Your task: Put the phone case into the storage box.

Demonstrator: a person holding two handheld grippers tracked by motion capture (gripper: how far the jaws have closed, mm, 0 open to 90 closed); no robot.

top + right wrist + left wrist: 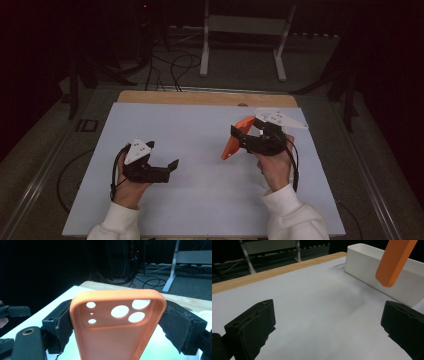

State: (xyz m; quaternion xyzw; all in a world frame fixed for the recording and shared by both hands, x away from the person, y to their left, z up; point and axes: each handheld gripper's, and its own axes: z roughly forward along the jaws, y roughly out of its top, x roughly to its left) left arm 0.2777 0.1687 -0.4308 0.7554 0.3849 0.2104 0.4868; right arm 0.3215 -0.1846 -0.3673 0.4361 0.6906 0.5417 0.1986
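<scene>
The right tool [245, 136] grips an orange phone case [236, 138] by its sides, raised above the white worktop [200, 200] near a white bin [372, 267]; the left tool [165, 167] hangs released, empty, well apart.

Dark lab: cables [172, 62], rig stand [245, 30]

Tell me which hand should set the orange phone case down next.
Right. The right gripper is already clamped on the phone case, with the white bin nearby, while the left gripper hangs open, holding nothing.
</scene>
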